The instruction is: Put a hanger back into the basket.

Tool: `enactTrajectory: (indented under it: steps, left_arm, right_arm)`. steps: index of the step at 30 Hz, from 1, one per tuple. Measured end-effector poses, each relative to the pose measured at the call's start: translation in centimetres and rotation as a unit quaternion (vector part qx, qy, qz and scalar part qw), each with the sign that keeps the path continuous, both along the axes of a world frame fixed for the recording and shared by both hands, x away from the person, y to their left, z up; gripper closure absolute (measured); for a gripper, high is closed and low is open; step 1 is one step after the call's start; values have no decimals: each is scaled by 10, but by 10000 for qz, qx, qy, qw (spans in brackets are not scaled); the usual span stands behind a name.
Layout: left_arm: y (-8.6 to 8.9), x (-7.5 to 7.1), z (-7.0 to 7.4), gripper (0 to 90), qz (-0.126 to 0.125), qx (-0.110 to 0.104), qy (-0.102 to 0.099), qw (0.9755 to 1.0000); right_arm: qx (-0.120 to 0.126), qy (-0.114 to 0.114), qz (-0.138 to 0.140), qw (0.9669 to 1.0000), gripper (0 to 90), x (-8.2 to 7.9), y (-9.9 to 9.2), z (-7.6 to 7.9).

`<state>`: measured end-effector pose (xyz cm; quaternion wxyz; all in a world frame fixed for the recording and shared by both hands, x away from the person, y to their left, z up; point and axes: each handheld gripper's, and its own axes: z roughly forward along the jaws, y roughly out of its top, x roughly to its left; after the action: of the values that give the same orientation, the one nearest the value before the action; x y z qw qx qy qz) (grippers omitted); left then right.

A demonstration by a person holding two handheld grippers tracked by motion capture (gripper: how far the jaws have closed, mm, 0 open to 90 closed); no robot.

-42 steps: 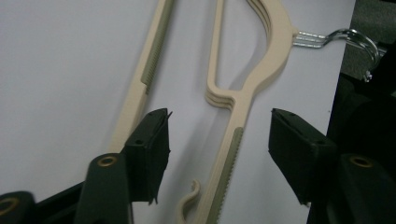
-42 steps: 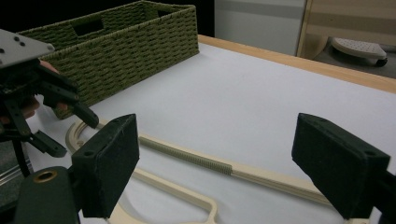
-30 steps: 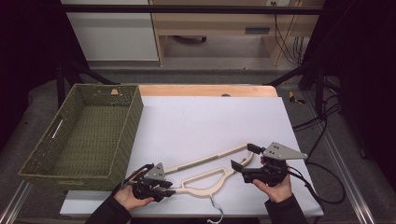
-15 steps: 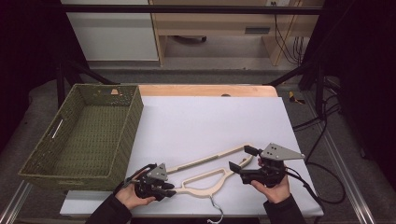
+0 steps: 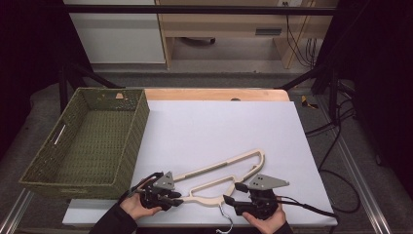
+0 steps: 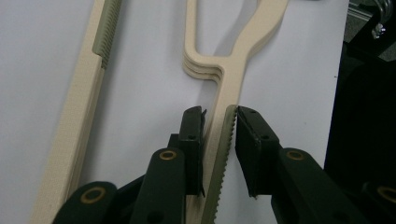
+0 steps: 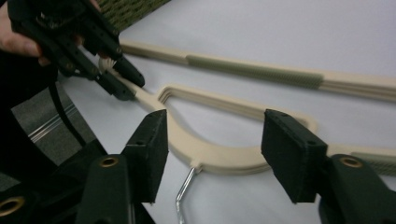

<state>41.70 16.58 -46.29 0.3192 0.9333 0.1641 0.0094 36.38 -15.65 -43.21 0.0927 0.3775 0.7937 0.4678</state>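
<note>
Right gripper (image 5: 233,193) has dropped, closing astride the hanger's (image 5: 221,171) neck.

a cream hanger (image 5: 221,171) with ribbed olive grip strips, an olive-green woven basket (image 5: 36,175), black grippers on a white table (image 5: 219,122)

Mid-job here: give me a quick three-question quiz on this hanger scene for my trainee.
1. True or false: the left gripper is shut on an arm of the wooden hanger.
2. The right gripper has just been closing. Do its pads press the hanger yet?
3. Where is the woven basket? A) beside the white sheet, at the person's left B) on top of the hanger C) in the right gripper

Key
1. True: in the left gripper view both pads meet the arm with the ribbed strip.
2. No: the jaws straddle the neck above the metal hook, with gaps on both sides.
3. A
</note>
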Motion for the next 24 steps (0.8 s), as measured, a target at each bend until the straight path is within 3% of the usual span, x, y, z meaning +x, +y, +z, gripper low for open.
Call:
enactTrajectory:
  steps: [6,8,11,13,18,20,24]
  left_arm:
    - [2,-1,3,689,7,-87,1,10000]
    - [4,-2,7,618,67,-212,-79,9997]
    - [8,-4,15,534,340,-565,-268,9975]
    - [12,-4,22,468,543,-794,-422,9945]
    - [19,-5,33,264,1038,-1310,-752,9831]
    - [20,-6,34,227,1172,-1364,-874,9798]
    - [20,-7,35,175,1321,-1344,-974,9772]
  right_arm:
    - [-203,281,105,9993,496,-7,13,-22]
    - [-237,319,94,9992,503,-8,15,-25]
    - [-387,443,96,9982,563,-10,18,-32]
    - [-425,501,105,9978,591,-11,19,-36]
    - [-486,643,109,9967,670,-10,22,-42]
    - [-500,713,61,9962,709,-11,24,-44]
    - [-492,775,103,9957,770,-11,24,-46]
